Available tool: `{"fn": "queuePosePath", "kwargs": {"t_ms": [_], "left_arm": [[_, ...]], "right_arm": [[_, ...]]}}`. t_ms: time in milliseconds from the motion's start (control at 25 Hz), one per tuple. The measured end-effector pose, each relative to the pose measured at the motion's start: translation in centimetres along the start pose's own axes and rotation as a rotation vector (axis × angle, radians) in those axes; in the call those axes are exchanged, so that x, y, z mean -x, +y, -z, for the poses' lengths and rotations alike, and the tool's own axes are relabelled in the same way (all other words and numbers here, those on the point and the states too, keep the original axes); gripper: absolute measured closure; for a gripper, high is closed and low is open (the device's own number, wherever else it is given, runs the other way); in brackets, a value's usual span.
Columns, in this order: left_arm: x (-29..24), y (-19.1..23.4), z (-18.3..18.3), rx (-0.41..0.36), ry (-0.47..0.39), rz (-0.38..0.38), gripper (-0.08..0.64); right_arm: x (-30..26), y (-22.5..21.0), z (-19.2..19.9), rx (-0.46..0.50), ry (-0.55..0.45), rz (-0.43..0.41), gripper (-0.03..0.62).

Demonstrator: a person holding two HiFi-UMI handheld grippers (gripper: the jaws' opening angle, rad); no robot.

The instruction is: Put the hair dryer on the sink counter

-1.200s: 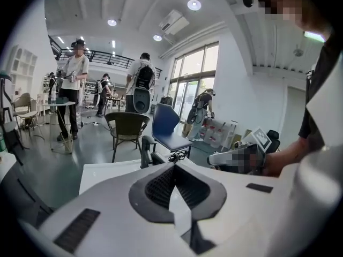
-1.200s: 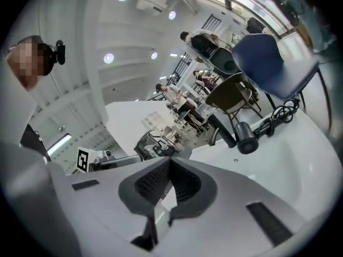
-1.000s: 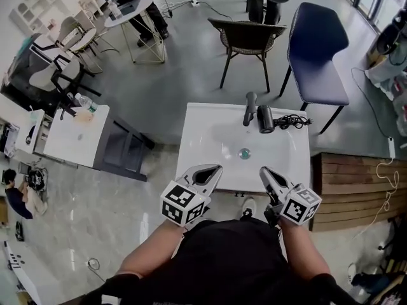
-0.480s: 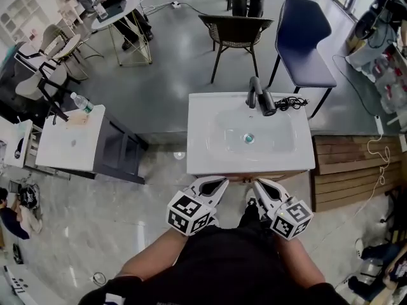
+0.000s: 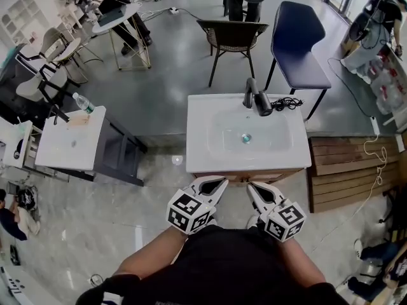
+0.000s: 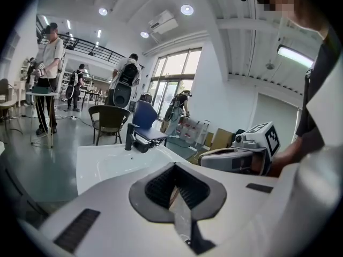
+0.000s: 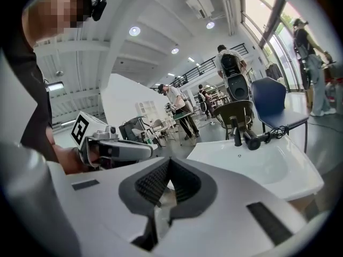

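1. The left gripper (image 5: 216, 183) is holding its jaws pressed together with nothing between them, and the right gripper (image 5: 255, 190) is doing the same; both are pointing toward 12 o'clock, side by side and close to the person's body.

2. Both are hanging just short of the near edge of the sink counter (image 5: 202, 152), touching nothing on it.

3. The hair dryer (image 5: 261, 103) is already lying on the counter at its far rim, at 12 o'clock from the jaws and well apart from them, so the task is looking done (or the dryer is not yet being taken up; the frames are not deciding that).

4. The faucet (image 5: 248, 93) is standing just beside the dryer at its 9 o'clock, and the bundled cord (image 5: 287, 103) is lying at its 3 o'clock.

5. Handling, as a judgement: the dryer is likely behaving as a stiff, fairly light plastic shell, smooth and rounded, so the barrel is probably slipping easily between flat pads. The handle is looking like the safer place to clamp, across its narrow sides. The loose cord is likely dragging behind and may be catching on the faucet.

6. Farther out at 12 o'clock, a wicker chair (image 5: 233, 35) and a blue chair (image 5: 296, 43) are standing on the floor.
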State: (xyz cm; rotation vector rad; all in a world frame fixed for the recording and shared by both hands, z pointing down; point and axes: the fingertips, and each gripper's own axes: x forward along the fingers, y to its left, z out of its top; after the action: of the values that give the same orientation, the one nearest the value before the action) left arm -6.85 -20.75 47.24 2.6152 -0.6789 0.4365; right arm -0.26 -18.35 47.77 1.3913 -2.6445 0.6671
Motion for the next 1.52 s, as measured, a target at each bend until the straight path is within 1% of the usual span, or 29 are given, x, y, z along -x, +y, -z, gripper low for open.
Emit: {"fn": "queuePosePath", "kwargs": {"t_ms": [80,200,240,400,480,880,1520], "left_arm": [[-0.5,-0.2,0.1,-0.010,0.009,-0.022,0.560],[-1.7,-0.8,0.8,-0.064,0.044,-0.064,0.560],[-2.0,-1.0,0.8,-0.061,0.045,-0.069,0.560],[-3.3,-2.3,0.6,0.012,0.017,-0.070,0.560],[-3.6,-3.0,0.6,0.021,0.014,-0.075,0.560],[-4.8,-5.3,1.4,0.000,0.040,-0.079,0.560],[-5.1,-6.1,0.8,-0.018,0.040,-0.073,0.560]], "right_arm": [[0.2,-0.4,-0.1,0.028,0.019,-0.018,0.588],[1.0,-1.2,-0.4,0.052,0.037,-0.035,0.588],[1.4,-1.6,-0.5,0.055,0.039,-0.039,0.588],[2.6,-2.9,-0.4,0.061,0.056,-0.050,0.588],[3.2,-3.2,-0.3,0.061,0.059,-0.058,0.588],[5.1,-4.3,0.9,0.018,0.036,-0.064,0.588],[5.7,-4.5,1.0,0.023,0.025,-0.069,0.588]]}}
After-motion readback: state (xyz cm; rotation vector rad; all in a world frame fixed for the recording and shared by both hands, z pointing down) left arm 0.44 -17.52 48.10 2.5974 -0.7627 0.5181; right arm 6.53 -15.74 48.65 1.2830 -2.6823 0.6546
